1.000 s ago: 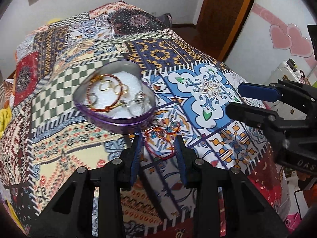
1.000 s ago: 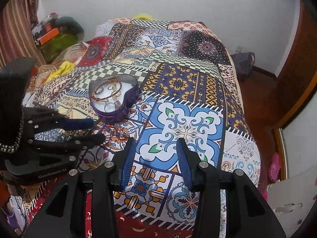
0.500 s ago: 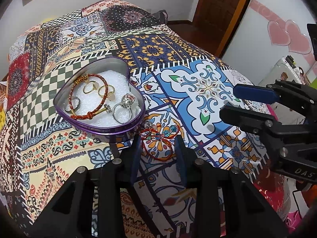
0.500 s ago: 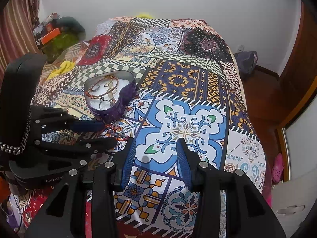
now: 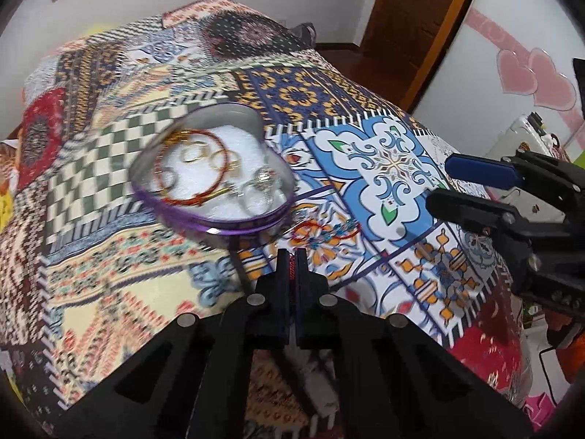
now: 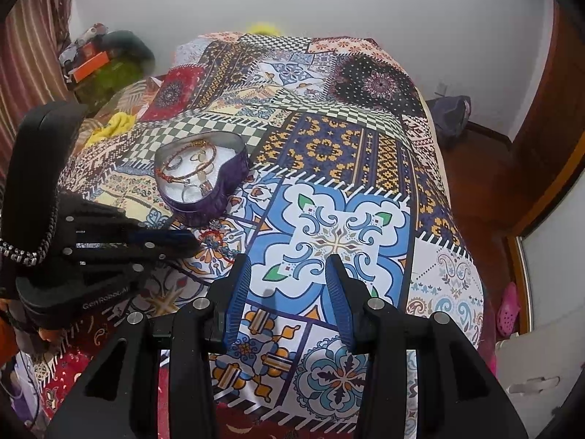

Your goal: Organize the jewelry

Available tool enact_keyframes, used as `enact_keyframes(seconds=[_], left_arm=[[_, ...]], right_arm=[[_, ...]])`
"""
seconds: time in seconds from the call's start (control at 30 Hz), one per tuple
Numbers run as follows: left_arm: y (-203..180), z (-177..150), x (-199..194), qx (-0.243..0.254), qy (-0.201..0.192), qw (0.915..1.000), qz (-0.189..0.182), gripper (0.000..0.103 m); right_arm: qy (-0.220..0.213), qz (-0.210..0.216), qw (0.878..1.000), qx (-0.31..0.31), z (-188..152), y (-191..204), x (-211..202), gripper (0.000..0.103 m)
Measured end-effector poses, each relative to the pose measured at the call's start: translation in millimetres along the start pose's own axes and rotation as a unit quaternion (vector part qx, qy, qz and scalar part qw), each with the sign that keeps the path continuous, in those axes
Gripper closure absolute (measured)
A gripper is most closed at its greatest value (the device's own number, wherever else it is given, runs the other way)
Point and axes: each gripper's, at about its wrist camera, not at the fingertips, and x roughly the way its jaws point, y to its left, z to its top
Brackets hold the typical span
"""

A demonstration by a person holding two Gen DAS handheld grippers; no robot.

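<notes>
My left tongs (image 5: 291,256) have just clenched, a red strip showing between their tips, pinching the red bracelet (image 5: 321,227) that lies on the patchwork bedspread (image 6: 340,153) just beside the purple heart-shaped tin (image 5: 219,219); that tin holds bangles and rings on white padding; my right tongs (image 6: 289,285) hang released over the blue tile print, grasping nothing.

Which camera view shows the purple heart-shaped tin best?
The right wrist view: the purple heart-shaped tin is sharp there, with its side wall and the bangles and rings inside visible. The left wrist view has the tin closer and larger, but motion blur smears its rim and contents.
</notes>
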Motion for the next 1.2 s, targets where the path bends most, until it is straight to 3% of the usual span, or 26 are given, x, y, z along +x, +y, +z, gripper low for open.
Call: enact_keyframes(seconds=[0.27,0.7,0.77,1.0,1.07,1.2], left_arm=[[26,-16,-44,-0.018,-0.044,0.9986,0.023,0.103],[65,-28,-60,-0.043,-0.069,0.995,0.057,0.103],[65,-29,-59,-0.042,-0.072,0.9949,0.056,0.103],[55,-25,-59,-0.034,-0.08,0.9949,0.051,0.103],[53,-23,-58,-0.033,-0.082,0.9948,0.05,0.103],[48,-19,-61,-0.029,-0.087,0.9944,0.052,0.103]], right_arm=[[0.003,0.01,1.0,-0.023,10,19,15,0.064],[0.048,0.028,0.996,-0.075,24,53,60,0.065],[0.056,0.03,0.995,-0.08,27,54,66,0.075],[0.061,0.037,0.994,-0.083,25,56,74,0.086],[0.061,0.042,0.994,-0.084,25,56,74,0.094],[0.06,0.04,0.994,-0.083,25,56,73,0.095]])
